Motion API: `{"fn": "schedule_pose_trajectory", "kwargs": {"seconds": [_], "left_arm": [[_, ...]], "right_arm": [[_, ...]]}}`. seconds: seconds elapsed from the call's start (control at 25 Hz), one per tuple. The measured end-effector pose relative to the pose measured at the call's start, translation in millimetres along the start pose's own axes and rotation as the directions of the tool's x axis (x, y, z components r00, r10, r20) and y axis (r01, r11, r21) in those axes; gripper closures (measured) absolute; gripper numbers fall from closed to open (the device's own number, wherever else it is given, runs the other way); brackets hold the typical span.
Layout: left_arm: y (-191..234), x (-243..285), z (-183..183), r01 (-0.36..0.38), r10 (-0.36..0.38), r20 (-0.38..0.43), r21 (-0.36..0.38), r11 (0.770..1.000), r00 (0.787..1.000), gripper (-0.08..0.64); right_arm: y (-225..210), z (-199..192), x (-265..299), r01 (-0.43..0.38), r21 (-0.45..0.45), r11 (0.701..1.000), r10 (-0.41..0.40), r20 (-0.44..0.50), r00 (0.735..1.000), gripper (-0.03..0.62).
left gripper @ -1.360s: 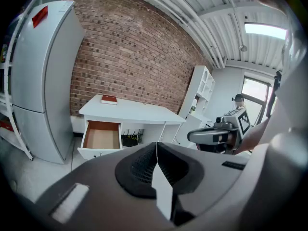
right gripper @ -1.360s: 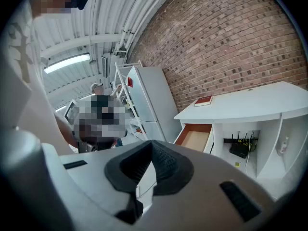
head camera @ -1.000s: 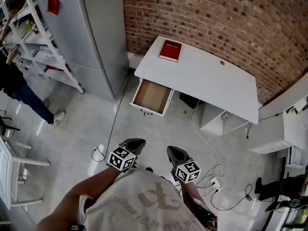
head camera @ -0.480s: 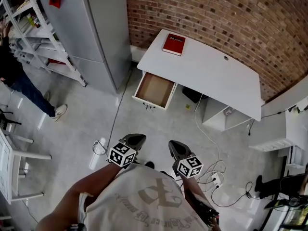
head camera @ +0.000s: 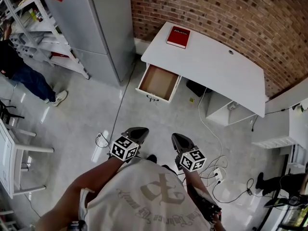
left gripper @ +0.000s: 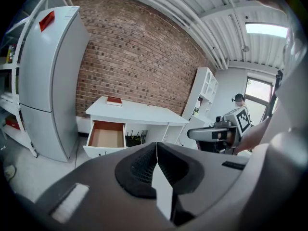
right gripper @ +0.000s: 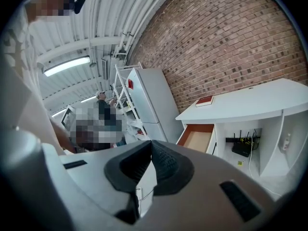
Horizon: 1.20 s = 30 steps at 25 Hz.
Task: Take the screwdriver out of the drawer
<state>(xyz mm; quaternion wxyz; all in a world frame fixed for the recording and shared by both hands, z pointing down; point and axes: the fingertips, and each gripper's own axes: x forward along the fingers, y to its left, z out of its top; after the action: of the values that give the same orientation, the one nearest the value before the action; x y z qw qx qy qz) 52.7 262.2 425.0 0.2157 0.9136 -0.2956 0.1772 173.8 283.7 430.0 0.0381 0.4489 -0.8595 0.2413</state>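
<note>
A white desk [head camera: 211, 66] stands against the brick wall, and its wooden drawer [head camera: 159, 82] is pulled open. The part of the drawer's inside that shows looks bare; no screwdriver is visible in any view. A red book [head camera: 178, 36] lies on the desk's far left corner. My left gripper [head camera: 138, 131] and right gripper [head camera: 176, 138] are held close to my body, well short of the desk, both shut with nothing between the jaws. The drawer [left gripper: 107, 134] and the book [left gripper: 114, 100] show in the left gripper view, and the drawer [right gripper: 198, 137] shows in the right gripper view too.
A grey fridge [head camera: 96, 23] stands left of the desk, beside a white shelving rack [head camera: 43, 37] where a person [head camera: 21, 73] stands. Cables and a power strip [head camera: 215, 174] lie on the floor at the right. White furniture [head camera: 12, 162] is at the left edge.
The desk, drawer and book have slid up and to the right in the head view. Both grippers stay shut and sit slightly lower in the picture.
</note>
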Motion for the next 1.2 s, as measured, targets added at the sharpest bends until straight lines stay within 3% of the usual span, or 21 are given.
{"fn": "schedule_pose_trajectory", "kwargs": {"seconds": [0.52,1.2], "left_arm": [[-4,2,4,-0.011,0.011,-0.003,0.006,1.000,1.000,0.552],[-1,0,14,-0.046,0.046,0.012,0.019,0.999,0.999,0.552]], "right_arm": [[-3,-1,-5,0.020,-0.017,1.000,-0.021,-0.016,1.000,0.586],[-10,8,-3,-0.013,0.008,1.000,0.013,0.003,1.000,0.586]]}}
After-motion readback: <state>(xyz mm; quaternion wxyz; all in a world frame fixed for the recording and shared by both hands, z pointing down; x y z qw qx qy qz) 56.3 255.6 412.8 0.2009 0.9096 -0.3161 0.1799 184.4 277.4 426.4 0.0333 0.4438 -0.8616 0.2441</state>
